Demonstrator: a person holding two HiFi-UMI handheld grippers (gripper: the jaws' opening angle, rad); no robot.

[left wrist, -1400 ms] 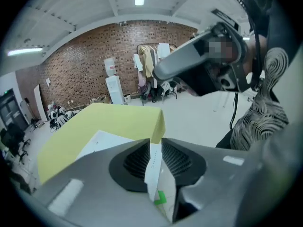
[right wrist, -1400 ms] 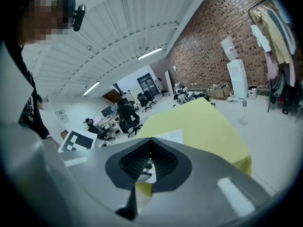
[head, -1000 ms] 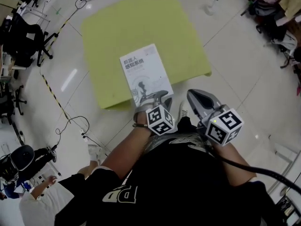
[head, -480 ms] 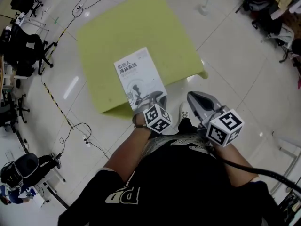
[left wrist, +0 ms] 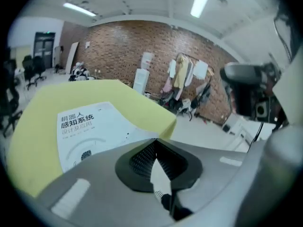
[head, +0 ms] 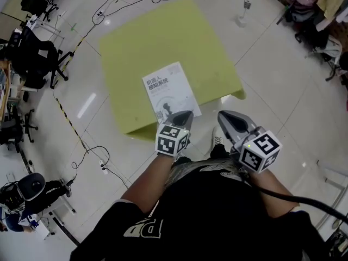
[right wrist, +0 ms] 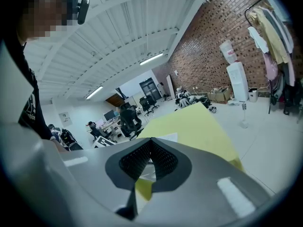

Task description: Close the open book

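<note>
The book (head: 168,88) lies closed, white cover up, near the front edge of the yellow-green table (head: 163,31). My left gripper (head: 182,115) hovers at the book's near edge; its jaws have just been closing and now meet with nothing between them. In the left gripper view the cover (left wrist: 90,131) lies just ahead of the joined jaw tips of the left gripper (left wrist: 156,140). My right gripper (head: 224,116) stays beside the table's near right corner, off the book, jaws together and empty. Past the right gripper (right wrist: 150,140) its own view shows the table (right wrist: 199,126).
Office chairs (head: 32,53) stand at the left, and cables (head: 89,145) run over the tiled floor. A person (head: 22,192) sits at the lower left. A small stand (head: 244,12) and a clothes rack (head: 321,4) are beyond the table's far right.
The left gripper's open jaws have shut. Its marker cube has rolled over, and the gripper has lifted a little at the book's near edge. The right gripper has stayed put.
</note>
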